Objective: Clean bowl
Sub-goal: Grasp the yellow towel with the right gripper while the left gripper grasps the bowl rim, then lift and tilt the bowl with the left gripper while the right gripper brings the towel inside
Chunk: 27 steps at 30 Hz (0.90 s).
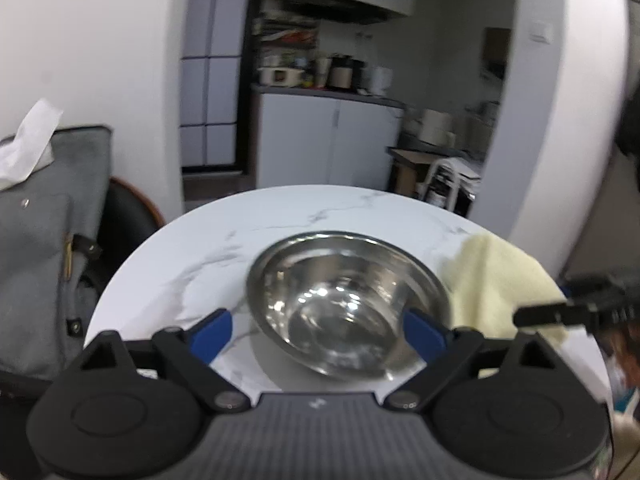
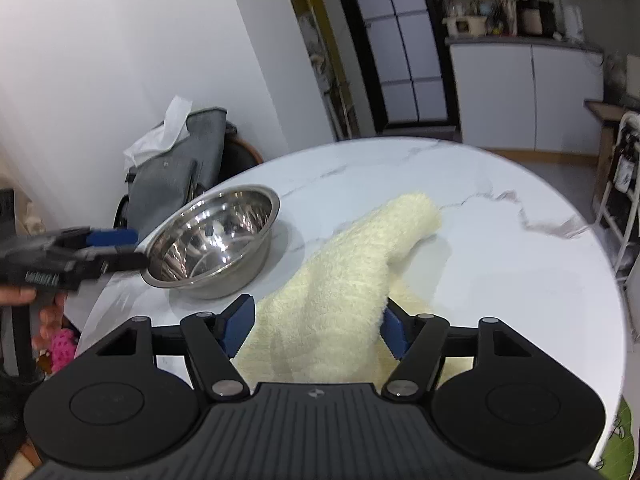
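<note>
A shiny steel bowl (image 1: 348, 304) stands on the round white marble table (image 1: 280, 216), and it looks tipped toward my left gripper (image 1: 318, 334). That gripper is open, its blue pads level with the bowl's near rim on either side. In the right wrist view the bowl (image 2: 212, 240) is at the left, with the left gripper (image 2: 120, 248) at its rim. My right gripper (image 2: 316, 330) is shut on a pale yellow towel (image 2: 340, 276). The towel is bunched between the pads, and its far end lies on the table. In the left wrist view the towel (image 1: 496, 280) lies just right of the bowl.
A grey bag (image 1: 48, 216) with white tissue paper (image 1: 28, 144) sits on a chair off the table's left edge. A hand (image 2: 16, 294) holds the left gripper's handle. Kitchen cabinets (image 1: 328, 140) and a cluttered counter stand beyond the table. Bare marble (image 2: 500, 248) lies right of the towel.
</note>
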Available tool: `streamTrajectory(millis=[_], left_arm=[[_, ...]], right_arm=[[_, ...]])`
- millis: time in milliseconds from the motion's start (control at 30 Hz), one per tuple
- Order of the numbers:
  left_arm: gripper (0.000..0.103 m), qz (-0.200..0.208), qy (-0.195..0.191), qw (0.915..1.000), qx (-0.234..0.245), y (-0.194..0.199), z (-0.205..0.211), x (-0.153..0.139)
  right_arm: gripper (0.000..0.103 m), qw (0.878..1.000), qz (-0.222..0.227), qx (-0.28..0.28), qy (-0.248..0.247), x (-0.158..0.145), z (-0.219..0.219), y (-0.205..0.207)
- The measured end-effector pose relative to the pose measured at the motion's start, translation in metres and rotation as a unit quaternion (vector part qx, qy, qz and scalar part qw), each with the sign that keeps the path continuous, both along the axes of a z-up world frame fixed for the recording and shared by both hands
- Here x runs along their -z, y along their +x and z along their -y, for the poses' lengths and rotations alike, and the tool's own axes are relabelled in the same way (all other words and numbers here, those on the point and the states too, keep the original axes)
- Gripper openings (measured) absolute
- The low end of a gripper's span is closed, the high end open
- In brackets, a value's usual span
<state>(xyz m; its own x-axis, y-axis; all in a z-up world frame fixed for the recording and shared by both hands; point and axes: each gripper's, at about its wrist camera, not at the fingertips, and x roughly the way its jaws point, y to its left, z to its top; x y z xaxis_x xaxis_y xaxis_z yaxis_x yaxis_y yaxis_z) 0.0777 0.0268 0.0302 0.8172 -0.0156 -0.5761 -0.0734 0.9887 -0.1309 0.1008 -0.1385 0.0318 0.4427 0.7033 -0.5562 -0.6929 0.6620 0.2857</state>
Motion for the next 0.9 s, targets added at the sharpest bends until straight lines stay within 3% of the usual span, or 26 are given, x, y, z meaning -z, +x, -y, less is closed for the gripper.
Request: streamTrajectory(millis=[133,233,333,567,900], left_arm=[[0.094,0.007,-0.005,0.9998,0.018,0.002,0.002,0.017],[0.094,0.009,0.003,0.9996,0.026,0.000,0.003,0.019],[0.094,-0.005,-0.029,0.9992,0.027,0.005,-0.006,0.023],[0.090,-0.020,-0.087,0.9956,0.028,0.010,-0.017,0.032],[0.091,-0.019,-0.114,0.9929,0.030,0.008,-0.017,0.029]], right_arm=[[0.041,1.000,0.009,-0.003,-0.007,0.004,0.002,-0.002],[0.033,1.000,0.013,0.003,-0.001,0.001,0.007,-0.002],[0.025,1.000,0.019,0.001,-0.005,0.002,0.007,0.000],[0.021,0.999,0.043,0.004,0.024,-0.007,0.009,0.001],[0.021,0.995,0.075,0.004,0.064,-0.022,0.008,-0.010]])
